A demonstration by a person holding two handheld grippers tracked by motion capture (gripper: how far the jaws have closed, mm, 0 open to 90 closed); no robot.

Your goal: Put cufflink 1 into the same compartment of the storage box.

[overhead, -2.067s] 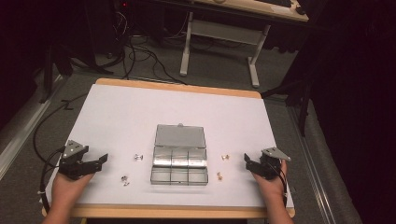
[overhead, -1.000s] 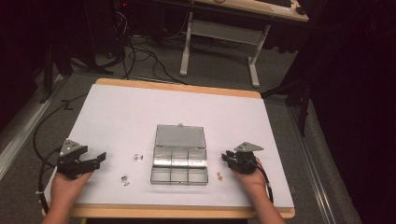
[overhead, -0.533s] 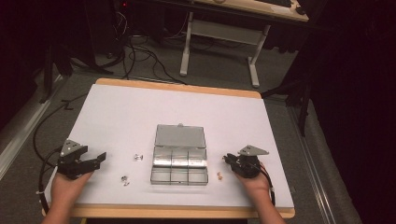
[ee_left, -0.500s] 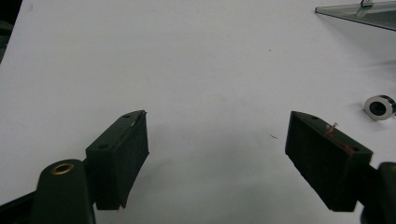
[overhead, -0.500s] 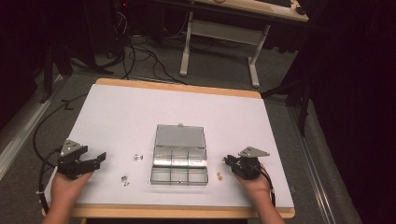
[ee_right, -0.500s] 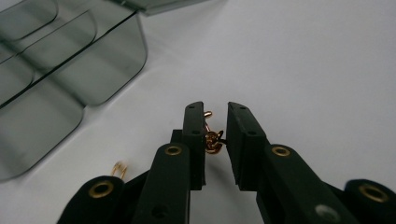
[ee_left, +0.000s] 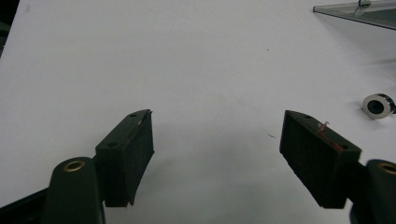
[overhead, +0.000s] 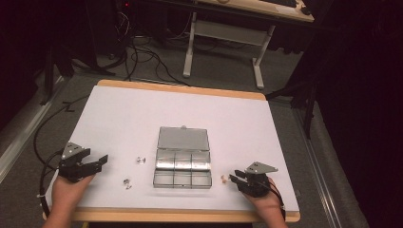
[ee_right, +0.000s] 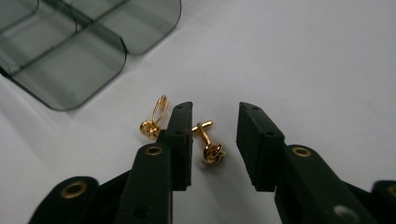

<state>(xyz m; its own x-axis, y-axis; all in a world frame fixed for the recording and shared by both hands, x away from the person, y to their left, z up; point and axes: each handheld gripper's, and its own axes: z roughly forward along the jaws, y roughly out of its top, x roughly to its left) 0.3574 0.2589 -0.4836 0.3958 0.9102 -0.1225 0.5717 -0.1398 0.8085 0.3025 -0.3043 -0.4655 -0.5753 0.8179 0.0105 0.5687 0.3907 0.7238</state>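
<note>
An open clear compartment box (overhead: 182,164) lies mid-table. Just right of it are two small gold cufflinks (overhead: 223,179). In the right gripper view one gold cufflink (ee_right: 210,147) lies between the jaws of my right gripper (ee_right: 215,123), close to the left jaw and apart from the right one. Those jaws have just been opening. The second gold cufflink (ee_right: 153,122) lies outside the left jaw, near the box corner (ee_right: 70,56). My left gripper (overhead: 102,161) rests at the table's left. Its jaws (ee_left: 217,140) stand wide, have just been closing slightly, and hold nothing.
Two small silver pieces (overhead: 139,160) (overhead: 126,182) lie on the white table (overhead: 142,114) left of the box; one silver ring (ee_left: 378,105) is right of the left jaws. The box lid (overhead: 183,138) lies flat behind the compartments.
My right gripper has drawn back toward the front edge and slightly right, and its jaws have parted around a cufflink. The left hand has stayed in place.
</note>
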